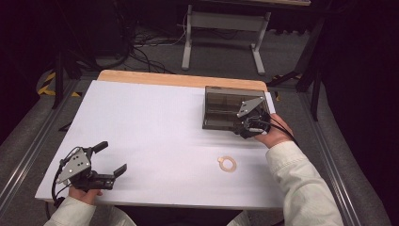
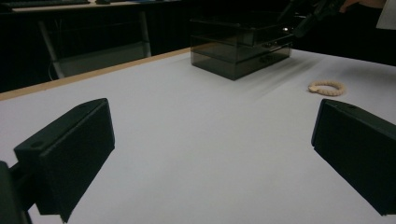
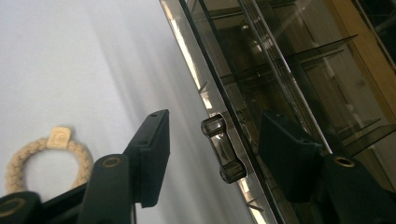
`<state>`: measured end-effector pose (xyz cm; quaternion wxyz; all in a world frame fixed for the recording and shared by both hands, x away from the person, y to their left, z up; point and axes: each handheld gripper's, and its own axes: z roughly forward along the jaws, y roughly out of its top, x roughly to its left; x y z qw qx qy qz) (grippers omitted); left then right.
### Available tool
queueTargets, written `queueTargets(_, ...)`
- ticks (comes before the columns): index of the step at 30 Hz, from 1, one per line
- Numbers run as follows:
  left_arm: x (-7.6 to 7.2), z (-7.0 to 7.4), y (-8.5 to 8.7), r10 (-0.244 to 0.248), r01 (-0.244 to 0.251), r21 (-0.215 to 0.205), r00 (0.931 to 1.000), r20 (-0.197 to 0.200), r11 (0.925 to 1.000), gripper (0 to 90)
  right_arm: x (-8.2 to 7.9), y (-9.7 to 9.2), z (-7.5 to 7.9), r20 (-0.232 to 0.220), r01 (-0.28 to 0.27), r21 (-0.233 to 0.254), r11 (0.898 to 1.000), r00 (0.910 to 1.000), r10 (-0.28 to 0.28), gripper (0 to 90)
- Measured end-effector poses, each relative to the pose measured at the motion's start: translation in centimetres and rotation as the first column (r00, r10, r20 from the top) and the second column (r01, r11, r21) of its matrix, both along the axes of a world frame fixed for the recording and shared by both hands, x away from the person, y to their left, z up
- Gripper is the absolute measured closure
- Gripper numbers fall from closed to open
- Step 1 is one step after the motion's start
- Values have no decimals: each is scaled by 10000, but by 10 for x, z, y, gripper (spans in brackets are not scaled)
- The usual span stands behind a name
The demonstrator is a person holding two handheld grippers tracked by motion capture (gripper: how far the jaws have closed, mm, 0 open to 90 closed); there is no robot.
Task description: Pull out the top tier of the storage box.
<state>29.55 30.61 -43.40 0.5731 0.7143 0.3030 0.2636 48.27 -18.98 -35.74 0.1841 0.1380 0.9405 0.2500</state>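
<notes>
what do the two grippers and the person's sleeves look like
Both are black two-jaw tools. The left gripper has flat, blocky rectangular jaws, a grey three-cornered plate with small holes on top, and a black cable trailing off. The right gripper carries the same grey plate and black cables. The sleeves are pale cream, with buttoned-style cuffs.

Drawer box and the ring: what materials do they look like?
Drawer box: likely smoked clear acrylic, glossy; inner shelves show through and edges glint in the right gripper view. Its handle looks like the same tinted plastic. Ring: cream braided cord, matte, twisted strands; its small tag's material is unclear.
</notes>
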Motion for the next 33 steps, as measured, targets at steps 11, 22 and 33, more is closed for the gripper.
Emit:
queueTargets(11, 0, 0, 0, -24, 24, -52, 10000, -44, 10000, 2, 4, 5, -5, 192, 619, -354, 9975, 9979, -613, 580)
queueTargets(22, 0, 0, 0, -55, 55, -23, 10000, -30, 10000, 2, 2, 6, -5, 241, 745, -491, 9960, 9970, -734, 612)
queueTargets(33, 1, -1, -1, -45, 44, -95, 9999, -137, 9999, 2, -9, 5, 0, -290, 698, -623, 9956, 9970, -717, 617)
